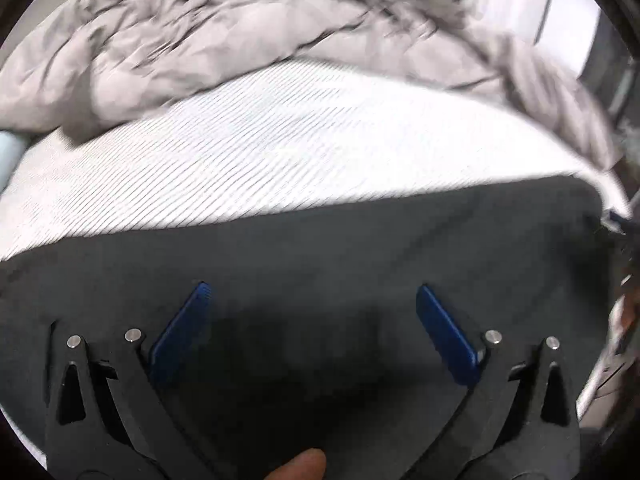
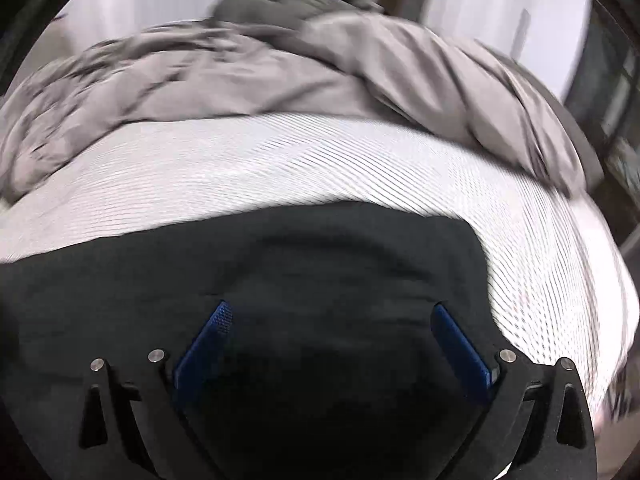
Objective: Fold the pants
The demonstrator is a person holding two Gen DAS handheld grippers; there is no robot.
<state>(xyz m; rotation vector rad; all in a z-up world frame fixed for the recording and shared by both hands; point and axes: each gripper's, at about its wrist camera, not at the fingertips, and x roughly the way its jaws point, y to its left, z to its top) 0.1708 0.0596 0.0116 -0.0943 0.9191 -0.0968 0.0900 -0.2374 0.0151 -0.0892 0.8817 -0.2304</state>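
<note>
Both the left gripper (image 1: 310, 294) and right gripper (image 2: 330, 312) hover wide apart over the soft, limp dark pants (image 2: 340, 248), best pinched at the far edge.

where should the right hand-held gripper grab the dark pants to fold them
Probably the far right corner of the dark pants, where the cloth ends on the striped sheet. Come in low from the right, over bare sheet, one finger sliding under the flat edge. The right hand-held gripper is open above the cloth.
</note>
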